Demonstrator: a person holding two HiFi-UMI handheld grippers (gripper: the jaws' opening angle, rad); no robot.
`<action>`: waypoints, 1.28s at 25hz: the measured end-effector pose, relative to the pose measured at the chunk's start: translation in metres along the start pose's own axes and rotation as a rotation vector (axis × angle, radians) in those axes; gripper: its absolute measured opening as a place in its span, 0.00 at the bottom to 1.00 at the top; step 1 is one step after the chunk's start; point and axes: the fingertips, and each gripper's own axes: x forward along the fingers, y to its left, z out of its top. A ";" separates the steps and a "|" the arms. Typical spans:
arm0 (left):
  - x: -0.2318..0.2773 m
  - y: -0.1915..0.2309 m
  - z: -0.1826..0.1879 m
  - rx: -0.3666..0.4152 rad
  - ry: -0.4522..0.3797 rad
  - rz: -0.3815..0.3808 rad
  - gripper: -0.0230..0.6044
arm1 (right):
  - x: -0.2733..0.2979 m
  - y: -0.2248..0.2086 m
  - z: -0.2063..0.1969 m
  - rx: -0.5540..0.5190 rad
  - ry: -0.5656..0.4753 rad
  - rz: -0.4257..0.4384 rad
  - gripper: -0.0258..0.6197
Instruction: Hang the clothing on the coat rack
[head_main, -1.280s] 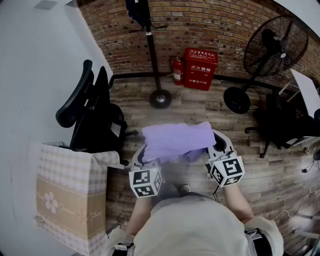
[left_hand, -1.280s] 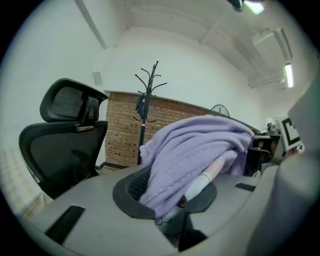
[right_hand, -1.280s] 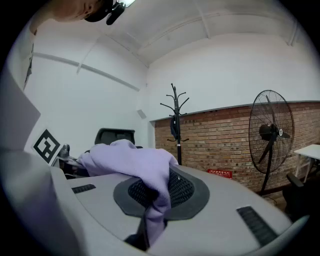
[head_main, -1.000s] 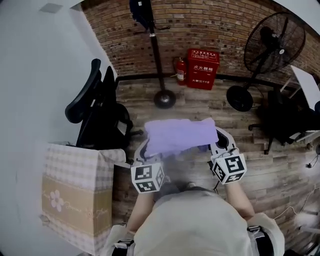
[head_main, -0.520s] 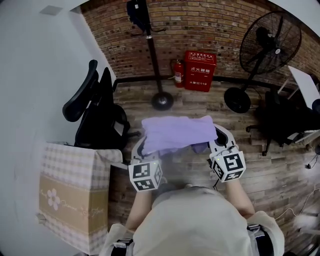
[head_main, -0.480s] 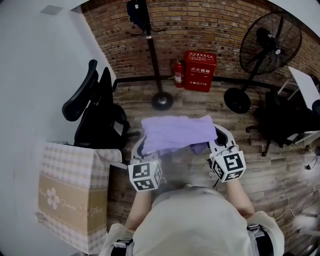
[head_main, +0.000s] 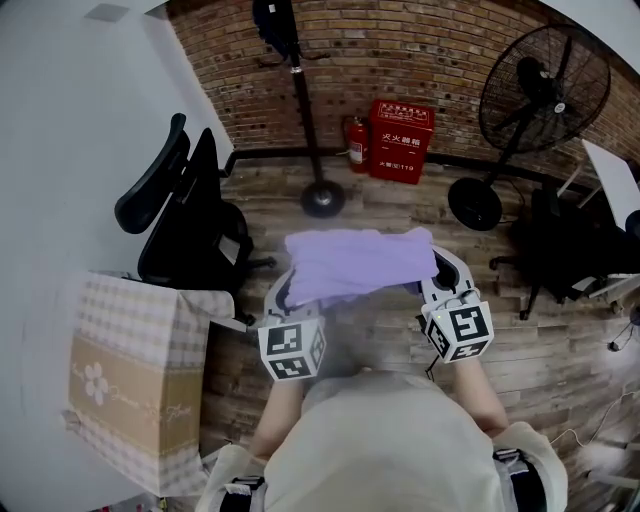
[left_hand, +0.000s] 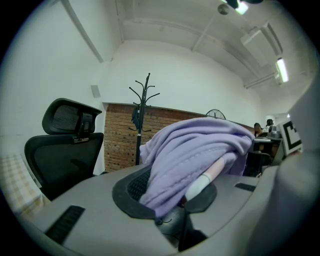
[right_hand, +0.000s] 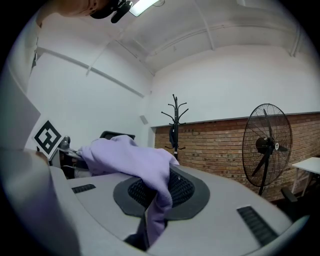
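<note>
A lilac knitted garment (head_main: 355, 262) hangs stretched between my two grippers, in front of the person's body and above the wooden floor. My left gripper (head_main: 284, 292) is shut on its left end; in the left gripper view the cloth (left_hand: 195, 150) bunches over the pads together with a pink-and-white rod (left_hand: 207, 176). My right gripper (head_main: 441, 272) is shut on the right end, where a fold (right_hand: 157, 195) drops between the pads. The black coat rack (head_main: 300, 100) stands ahead by the brick wall, with a dark item (head_main: 274, 20) on its top; it also shows as coat rack (left_hand: 142, 112) and coat rack (right_hand: 175, 125).
A black office chair (head_main: 180, 215) stands to the left, with a checked box (head_main: 130, 380) nearer to me. A red fire-equipment cabinet (head_main: 402, 140) and an extinguisher (head_main: 356, 140) sit by the wall. A standing fan (head_main: 540, 90) and another dark chair (head_main: 570, 250) stand on the right.
Both grippers have carried the garment a little further forward, towards the rack. Neither grip has changed.
</note>
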 end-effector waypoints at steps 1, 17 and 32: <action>0.001 -0.003 -0.002 -0.001 0.002 -0.002 0.17 | -0.001 -0.003 -0.001 0.000 0.000 -0.001 0.08; 0.051 -0.005 0.008 0.025 0.015 -0.001 0.17 | 0.037 -0.039 -0.006 0.028 -0.001 -0.018 0.08; 0.160 0.041 0.046 0.040 0.011 -0.015 0.17 | 0.153 -0.077 0.002 0.024 0.006 -0.037 0.08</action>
